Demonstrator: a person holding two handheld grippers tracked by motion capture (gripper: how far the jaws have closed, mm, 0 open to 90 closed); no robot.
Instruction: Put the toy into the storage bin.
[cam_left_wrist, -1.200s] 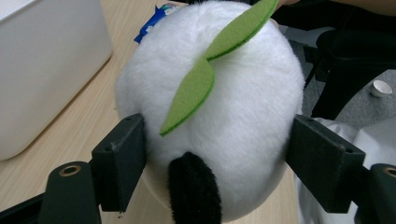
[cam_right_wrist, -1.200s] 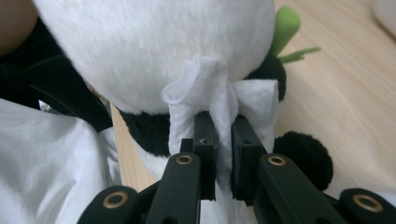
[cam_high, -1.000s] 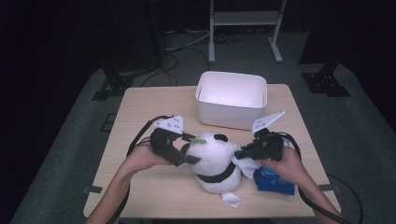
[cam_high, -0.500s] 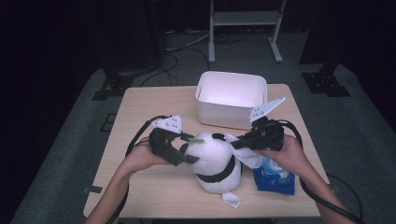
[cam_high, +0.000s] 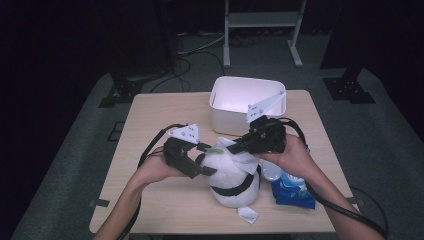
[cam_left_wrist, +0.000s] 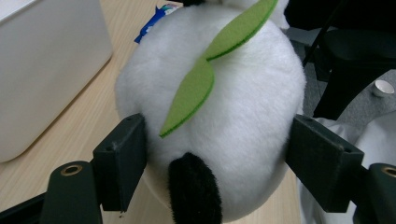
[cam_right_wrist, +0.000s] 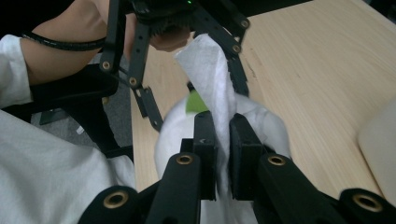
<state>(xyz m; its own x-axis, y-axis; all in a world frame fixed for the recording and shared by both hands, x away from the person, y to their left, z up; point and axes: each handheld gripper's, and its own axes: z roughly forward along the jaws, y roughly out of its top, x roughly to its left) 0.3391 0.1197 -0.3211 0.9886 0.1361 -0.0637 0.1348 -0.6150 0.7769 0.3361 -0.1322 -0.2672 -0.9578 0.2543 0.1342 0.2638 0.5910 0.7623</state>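
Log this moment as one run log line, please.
left gripper: shut on panda plush | right gripper: shut on white wipe over plush | white bin: behind

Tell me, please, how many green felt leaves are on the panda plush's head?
2: both leaves lie joined on top of the plush's head, one toward the left gripper, one beyond it; others may be hidden behind.
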